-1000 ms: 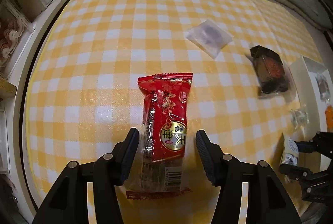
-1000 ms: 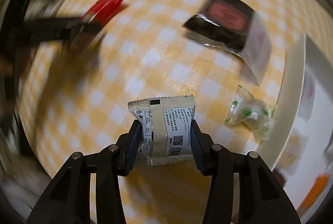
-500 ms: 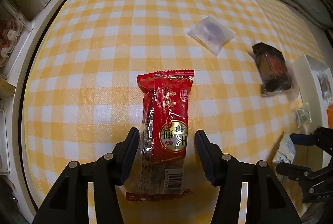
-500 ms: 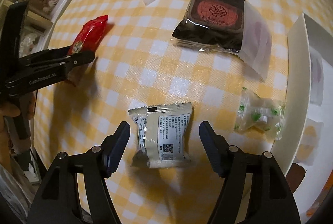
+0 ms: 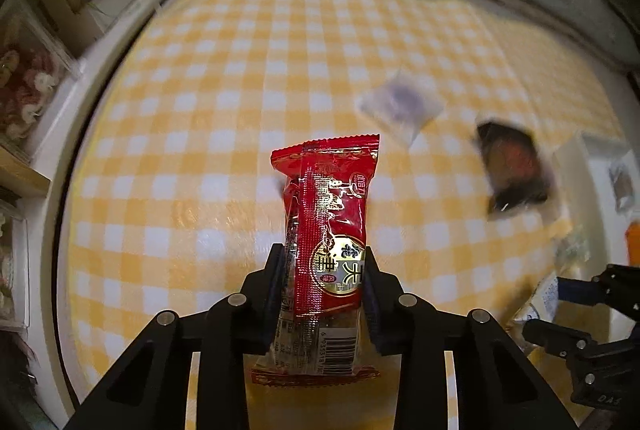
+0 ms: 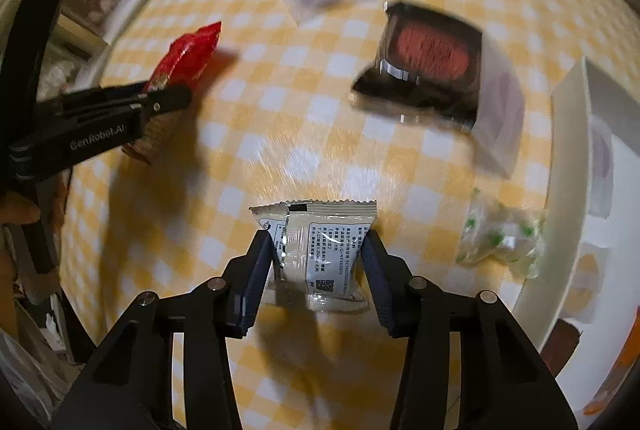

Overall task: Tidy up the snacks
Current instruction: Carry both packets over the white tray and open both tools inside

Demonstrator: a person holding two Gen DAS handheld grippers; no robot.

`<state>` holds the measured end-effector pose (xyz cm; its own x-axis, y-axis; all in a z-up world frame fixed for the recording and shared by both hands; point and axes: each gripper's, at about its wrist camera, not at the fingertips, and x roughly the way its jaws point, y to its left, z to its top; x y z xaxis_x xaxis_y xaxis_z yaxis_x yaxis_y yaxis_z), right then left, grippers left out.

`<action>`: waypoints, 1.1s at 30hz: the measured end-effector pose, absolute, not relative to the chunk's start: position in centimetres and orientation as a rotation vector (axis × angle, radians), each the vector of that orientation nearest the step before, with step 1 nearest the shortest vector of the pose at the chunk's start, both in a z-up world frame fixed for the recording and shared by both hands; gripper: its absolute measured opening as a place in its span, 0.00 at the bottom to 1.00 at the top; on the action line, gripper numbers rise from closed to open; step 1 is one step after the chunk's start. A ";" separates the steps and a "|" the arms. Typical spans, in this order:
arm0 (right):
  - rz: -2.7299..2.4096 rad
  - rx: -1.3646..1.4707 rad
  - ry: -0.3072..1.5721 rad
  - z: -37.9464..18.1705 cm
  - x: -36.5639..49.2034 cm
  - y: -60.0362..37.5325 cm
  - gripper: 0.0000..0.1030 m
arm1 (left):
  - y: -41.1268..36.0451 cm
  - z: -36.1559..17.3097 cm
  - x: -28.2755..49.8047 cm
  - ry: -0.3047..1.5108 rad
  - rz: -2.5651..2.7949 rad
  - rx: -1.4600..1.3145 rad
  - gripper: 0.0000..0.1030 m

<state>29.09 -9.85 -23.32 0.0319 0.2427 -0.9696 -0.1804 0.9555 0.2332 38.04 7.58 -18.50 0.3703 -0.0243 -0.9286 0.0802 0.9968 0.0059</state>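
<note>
Both clamped | left gripper (image 5: 323, 272): red snack pack (image 5: 328, 230) | right gripper (image 6: 318, 258): cream snack pack (image 6: 320, 250)

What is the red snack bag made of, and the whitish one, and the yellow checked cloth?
The red snack bag looks like glossy plastic film: it shines, crinkles, and has a see-through end. The whitish packet seems matte plastic or foil wrap with zigzag sealed edges. The yellow checked cloth is probably wipe-clean vinyl, since lamp glare shines off it.
</note>
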 end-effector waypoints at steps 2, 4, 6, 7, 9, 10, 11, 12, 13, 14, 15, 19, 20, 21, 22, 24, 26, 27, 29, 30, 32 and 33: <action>0.334 0.061 1.444 -21.9 29.3 -9.9 0.45 | 7.5 -17.4 37.8 1.151 -0.061 0.033 0.33; 0.329 0.057 1.394 -20.7 29.5 -9.9 0.45 | 7.4 -15.9 37.4 1.106 -0.057 -0.004 0.33; 0.326 0.052 1.332 -19.3 29.5 -10.1 0.45 | 7.4 -14.6 37.0 1.067 -0.055 -0.043 0.33; 0.328 0.054 1.308 -18.7 29.5 -10.2 0.45 | 7.3 -13.8 36.7 1.044 -0.054 -0.062 0.33; 0.330 0.066 1.258 -17.4 29.5 -10.5 0.45 | 7.2 -12.5 36.1 1.005 -0.059 -0.096 0.33; 0.329 0.066 1.230 -16.8 29.4 -10.7 0.45 | 6.9 -11.6 35.8 0.980 -0.063 -0.120 0.33; 0.330 0.062 1.214 -16.3 29.4 -11.2 0.45 | 6.8 -11.1 35.3 0.966 -0.065 -0.132 0.33; 0.326 0.055 1.181 -15.5 29.3 -11.4 0.45 | 6.5 -10.5 34.9 0.948 -0.068 -0.145 0.33; 0.325 0.055 1.166 -15.0 29.3 -11.7 0.45 | 6.2 -9.8 34.5 0.929 -0.072 -0.154 0.33; 0.324 0.061 1.147 -14.5 29.2 -12.0 0.45 | 5.8 -9.2 34.1 0.914 -0.078 -0.161 0.33; 0.322 0.076 1.125 -13.9 29.1 -12.5 0.45 | 5.3 -8.7 33.7 0.899 -0.087 -0.170 0.33; 0.303 0.103 1.075 -12.0 28.6 -14.4 0.45 | 3.5 -6.5 31.4 0.847 -0.131 -0.204 0.33; 0.300 0.105 1.067 -11.7 28.4 -14.8 0.45 | 2.9 -6.2 30.9 0.838 -0.143 -0.211 0.33; 0.293 0.107 1.054 -11.1 28.2 -15.4 0.45 | 2.3 -6.0 30.4 0.831 -0.157 -0.219 0.33; 0.286 0.109 1.041 -10.6 27.9 -15.9 0.45 | 1.7 -5.7 29.7 0.825 -0.170 -0.227 0.33; 0.278 0.116 1.021 -9.7 27.3 -17.0 0.45 | 0.8 -5.3 28.2 0.816 -0.196 -0.233 0.33; 0.266 0.124 1.000 -8.8 26.7 -18.2 0.45 | -0.4 -5.1 27.1 0.809 -0.224 -0.239 0.33; 0.258 0.130 0.990 -8.3 26.3 -18.9 0.45 | -1.0 -5.1 26.7 0.809 -0.236 -0.242 0.33; 0.250 0.148 0.976 -7.5 25.6 -20.4 0.45 | -2.5 -5.2 25.9 0.815 -0.267 -0.250 0.33; 0.241 0.150 0.974 -7.3 25.3 -21.0 0.45 | -3.2 -5.3 25.5 0.820 -0.280 -0.253 0.33; 0.221 0.152 0.971 -6.7 24.4 -22.5 0.45 | -4.7 -5.6 24.8 0.827 -0.314 -0.258 0.33; 0.213 0.152 0.973 -6.5 24.1 -23.0 0.45 | -5.3 -5.7 25.0 0.830 -0.326 -0.262 0.33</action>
